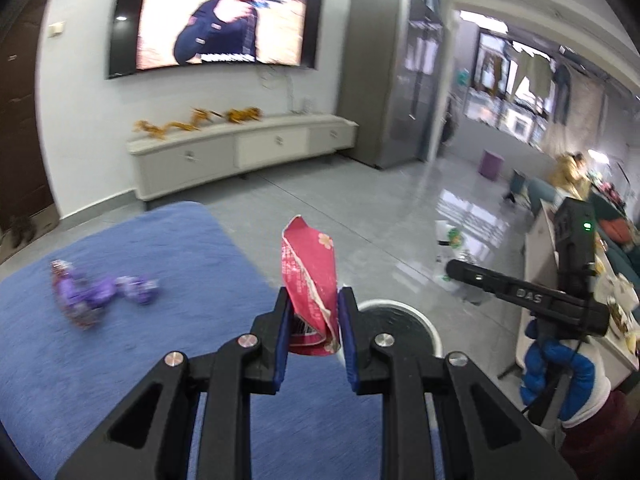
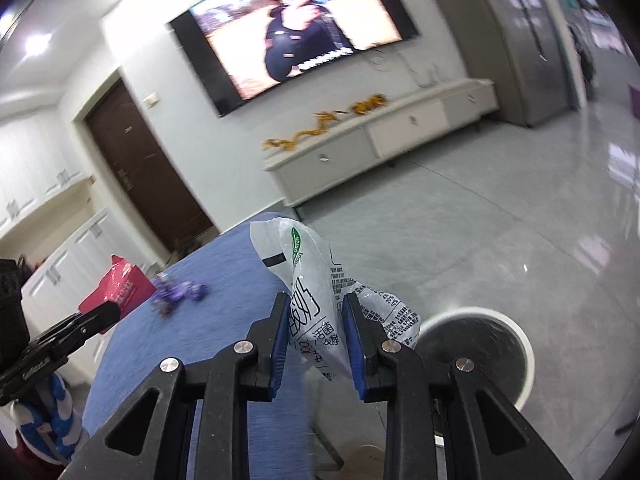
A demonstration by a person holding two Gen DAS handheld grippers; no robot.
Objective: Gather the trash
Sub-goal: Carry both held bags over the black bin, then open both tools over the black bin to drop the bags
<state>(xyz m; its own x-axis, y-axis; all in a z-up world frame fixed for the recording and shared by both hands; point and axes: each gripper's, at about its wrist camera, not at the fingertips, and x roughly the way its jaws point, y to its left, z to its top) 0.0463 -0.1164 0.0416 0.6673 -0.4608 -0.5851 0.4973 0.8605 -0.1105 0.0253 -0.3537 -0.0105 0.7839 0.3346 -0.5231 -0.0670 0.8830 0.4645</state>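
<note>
Left wrist view: left gripper pinches the red wrapper; right gripper pinches the white pouch. Centre each over the bin past the blue worktop edge before releasing.

Your room is bright and evenly lit. In the left wrist view, daylight pours in from the windows at two o'clock and glares off the glossy floor. The television glows at twelve o'clock. Motion blur smears the purple wrappers at nine o'clock and the background in both views. Fisheye bending curves the edges, and dark vignetting fills your corners.
</note>
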